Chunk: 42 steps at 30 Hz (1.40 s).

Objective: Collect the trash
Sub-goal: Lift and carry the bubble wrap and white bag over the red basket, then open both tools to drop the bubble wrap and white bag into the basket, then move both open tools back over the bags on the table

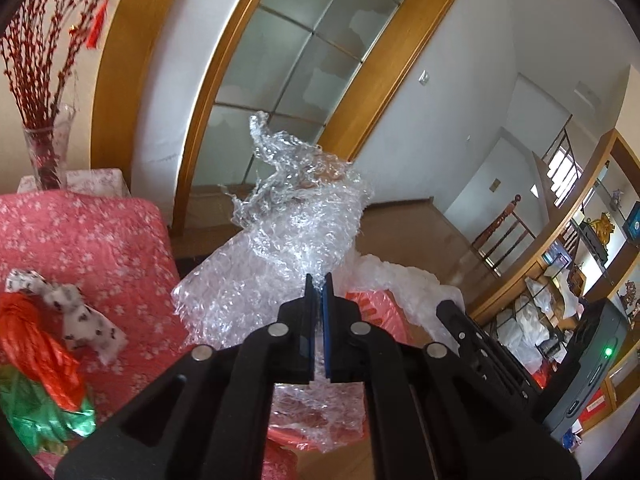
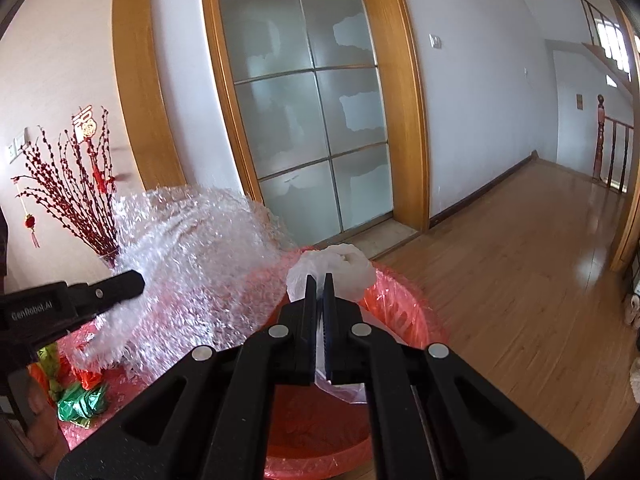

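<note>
bubble wrap (image 1: 280, 240) pinched in left fingers (image 1: 309, 300), seemingly over bin (image 2: 404, 312).

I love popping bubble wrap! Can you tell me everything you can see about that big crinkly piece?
The bubble wrap is a large clear sheet, shiny and covered in little bubbles, badly crumpled. The left gripper pinches it shut near its lower edge and holds it up in the air, so one twisted end pokes upward and the rest hangs loose. It sits over the bin with the red bag, beside the pink flowery cloth. In the right wrist view it looks blurry.
</note>
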Available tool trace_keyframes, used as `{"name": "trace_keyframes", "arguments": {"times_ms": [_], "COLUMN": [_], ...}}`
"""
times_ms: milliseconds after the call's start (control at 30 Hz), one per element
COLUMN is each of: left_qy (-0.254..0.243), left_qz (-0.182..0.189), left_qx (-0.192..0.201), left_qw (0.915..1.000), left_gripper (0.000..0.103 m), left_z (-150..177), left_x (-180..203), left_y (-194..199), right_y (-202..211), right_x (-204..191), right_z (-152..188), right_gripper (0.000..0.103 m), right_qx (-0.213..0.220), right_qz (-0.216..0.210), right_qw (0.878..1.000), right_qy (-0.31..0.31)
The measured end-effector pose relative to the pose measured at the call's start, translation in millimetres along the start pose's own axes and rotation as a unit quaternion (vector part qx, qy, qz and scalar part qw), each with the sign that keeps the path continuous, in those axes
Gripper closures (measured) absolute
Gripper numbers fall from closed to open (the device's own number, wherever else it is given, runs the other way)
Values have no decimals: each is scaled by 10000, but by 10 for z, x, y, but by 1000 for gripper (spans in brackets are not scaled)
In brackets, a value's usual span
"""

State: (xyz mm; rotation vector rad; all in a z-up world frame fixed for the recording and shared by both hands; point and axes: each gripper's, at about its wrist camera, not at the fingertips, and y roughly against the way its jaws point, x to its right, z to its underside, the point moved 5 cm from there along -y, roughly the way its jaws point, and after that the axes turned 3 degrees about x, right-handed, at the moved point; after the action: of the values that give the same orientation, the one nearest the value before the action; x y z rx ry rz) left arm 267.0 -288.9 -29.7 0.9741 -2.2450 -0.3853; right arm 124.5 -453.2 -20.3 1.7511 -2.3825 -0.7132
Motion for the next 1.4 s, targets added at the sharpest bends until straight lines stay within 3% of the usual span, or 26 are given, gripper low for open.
{"name": "trace_keyframes", "arguments": {"times_ms": [67,133,200,233,467,633,867,1100,1267,1400], "left_qy": [36,62,113,125,128,90,-108,-186,-29,125], "left_qz": [-30,-59,-96,-117,-371,-690,-1204,-1945,-2552,-3123], "left_qx": [-86,-146,-171,-168,-38,116,451,970,1273,1486], "left_qw": [10000,9999,9997,9997,9992,9975,9916,9759,9585,9382], "left_gripper": [96,84,75,73,63,57,52,46,43,40], "left_z": [32,70,98,109,152,232,328,429,537,649], "left_x": [-25,-42,-99,-125,-315,-475,-659,-1060,-1443,-1790], "left_y": [-77,-123,-142,-139,67,349,906,1692,2239,2679], "right_y": [-46,-85,-79,-60,79,184,288,313,344,361], "right_x": [0,28,55,75,151,86,-209,-713,-1165,-1655], "right_z": [3,49,75,98,123,88,101,249,469,715], "right_gripper": [98,89,62,58,55,43,39,39,39,39], "right_qx": [-57,-151,-176,-156,-90,91,230,43,-172,-430], "right_qz": [-32,-35,-35,-13,201,381,228,-306,-783,-1239], "right_qw": [10000,9999,9998,9998,9997,9991,9985,9974,9930,9847], "right_qy": [-44,-75,-104,-114,-48,181,435,657,865,1145]}}
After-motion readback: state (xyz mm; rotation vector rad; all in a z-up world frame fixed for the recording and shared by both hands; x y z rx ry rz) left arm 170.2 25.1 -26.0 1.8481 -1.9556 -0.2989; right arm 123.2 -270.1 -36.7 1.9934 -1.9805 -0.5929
